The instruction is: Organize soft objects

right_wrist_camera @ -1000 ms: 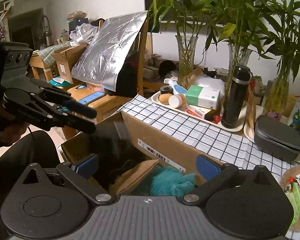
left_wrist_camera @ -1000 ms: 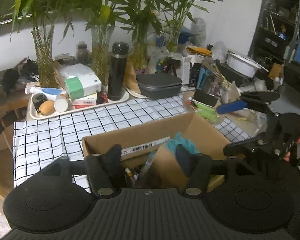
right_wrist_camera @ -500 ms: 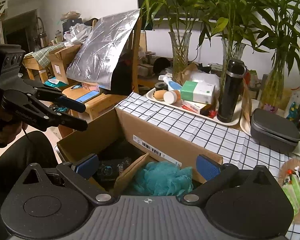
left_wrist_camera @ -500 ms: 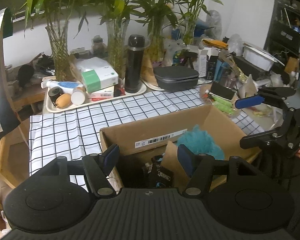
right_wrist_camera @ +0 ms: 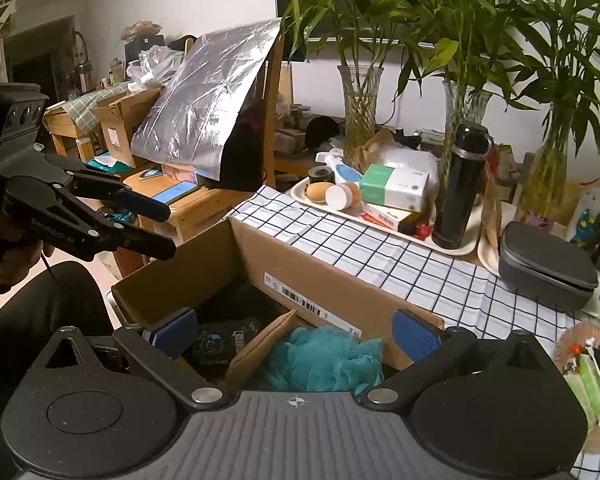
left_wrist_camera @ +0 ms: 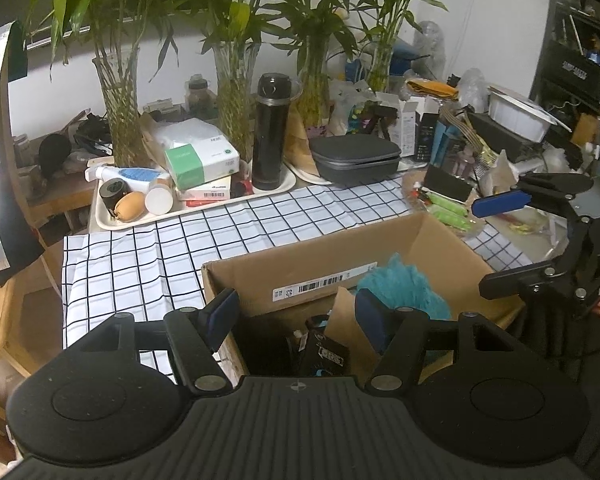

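Note:
An open cardboard box (left_wrist_camera: 324, 256) stands on the checked tablecloth. A teal mesh bath sponge (left_wrist_camera: 404, 286) lies in its right compartment, behind a cardboard divider (left_wrist_camera: 346, 320). Left of the divider lies a dark printed pouch (left_wrist_camera: 326, 354). My left gripper (left_wrist_camera: 296, 316) hovers open over the box's near left part with nothing between its pads. My right gripper (right_wrist_camera: 296, 332) hangs open and empty over the teal sponge (right_wrist_camera: 324, 360). In the left wrist view the right gripper (left_wrist_camera: 504, 240) stands beside the box's right wall. The right wrist view has the left gripper (right_wrist_camera: 156, 228) above the box's left wall (right_wrist_camera: 180, 268).
Behind the box a white tray (left_wrist_camera: 140, 220) holds a green tissue box (left_wrist_camera: 202, 160) and a black flask (left_wrist_camera: 270, 136). Glass vases of bamboo (left_wrist_camera: 120, 120) line the wall. A grey case (left_wrist_camera: 356, 158) and green snack packs (left_wrist_camera: 448, 210) sit to the right. A foil-covered chair (right_wrist_camera: 204, 116) is left.
Both cameras have drawn back and up from the box, so more of its inside and the teal sponge shows. Neither gripper's jaws have changed.

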Action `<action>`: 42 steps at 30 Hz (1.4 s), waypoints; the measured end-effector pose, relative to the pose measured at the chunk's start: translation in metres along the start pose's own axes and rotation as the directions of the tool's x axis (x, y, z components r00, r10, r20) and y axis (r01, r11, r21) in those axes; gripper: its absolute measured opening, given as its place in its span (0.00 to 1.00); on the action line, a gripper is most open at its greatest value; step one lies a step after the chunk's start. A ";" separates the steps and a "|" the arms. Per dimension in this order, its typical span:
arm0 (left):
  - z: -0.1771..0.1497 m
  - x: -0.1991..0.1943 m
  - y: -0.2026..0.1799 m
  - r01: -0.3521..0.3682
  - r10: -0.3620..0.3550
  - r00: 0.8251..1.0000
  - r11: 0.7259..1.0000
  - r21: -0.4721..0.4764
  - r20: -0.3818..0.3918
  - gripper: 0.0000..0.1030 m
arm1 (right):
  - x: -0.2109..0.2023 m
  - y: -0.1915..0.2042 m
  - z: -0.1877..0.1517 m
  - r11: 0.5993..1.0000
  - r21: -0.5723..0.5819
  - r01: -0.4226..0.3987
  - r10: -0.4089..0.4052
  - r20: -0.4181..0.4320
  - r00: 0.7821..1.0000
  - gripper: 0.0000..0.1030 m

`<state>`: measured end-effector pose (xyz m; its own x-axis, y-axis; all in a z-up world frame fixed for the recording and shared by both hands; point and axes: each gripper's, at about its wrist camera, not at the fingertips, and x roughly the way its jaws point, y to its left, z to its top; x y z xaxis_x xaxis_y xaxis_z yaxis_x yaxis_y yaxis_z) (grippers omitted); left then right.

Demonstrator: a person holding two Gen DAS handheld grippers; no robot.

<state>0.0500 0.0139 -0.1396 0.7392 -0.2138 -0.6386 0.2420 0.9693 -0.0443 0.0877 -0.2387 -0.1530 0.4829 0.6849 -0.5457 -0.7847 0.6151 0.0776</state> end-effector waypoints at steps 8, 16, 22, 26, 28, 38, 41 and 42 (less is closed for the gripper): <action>0.000 0.000 0.001 -0.017 0.017 1.000 1.000 0.001 0.007 0.62 | -0.001 -0.003 -0.001 1.000 0.016 0.008 -0.008 0.004 1.000 1.00; -0.001 0.001 0.005 -0.022 0.022 1.000 1.000 -0.011 0.005 0.62 | 0.000 -0.007 -0.002 0.999 0.032 0.027 -0.027 -0.006 1.000 1.00; -0.001 0.005 0.013 -0.026 0.026 1.000 0.999 -0.027 0.009 0.62 | 0.002 -0.015 -0.003 0.997 0.060 0.042 -0.042 -0.010 0.999 1.00; 0.001 0.015 0.026 -0.025 0.027 0.999 0.998 -0.059 0.018 0.62 | 0.007 -0.027 -0.005 0.994 0.097 0.048 -0.047 -0.014 0.999 1.00; 0.003 0.024 0.034 -0.018 0.020 1.000 0.996 -0.082 0.018 0.62 | 0.012 -0.034 -0.006 0.992 0.112 0.057 -0.055 -0.019 0.998 1.00; 0.008 0.070 0.065 0.069 -0.068 0.998 0.992 -0.109 0.014 0.61 | 0.050 -0.080 -0.003 0.978 0.202 0.058 -0.049 -0.051 0.997 1.00; 0.007 0.084 0.075 0.119 -0.118 0.993 0.985 -0.125 0.020 0.61 | 0.065 -0.092 -0.005 0.975 0.218 0.033 -0.019 -0.068 0.998 1.00; 0.007 0.090 0.079 0.139 -0.137 0.990 0.982 -0.129 0.022 0.61 | 0.070 -0.097 -0.006 0.971 0.237 0.016 0.001 -0.069 0.998 1.00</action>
<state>0.1395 0.0703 -0.1954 0.7125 -0.3473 -0.6097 0.2594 0.9377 -0.2310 0.1951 -0.2530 -0.2034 0.4546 0.6567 -0.6017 -0.6627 0.7007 0.2641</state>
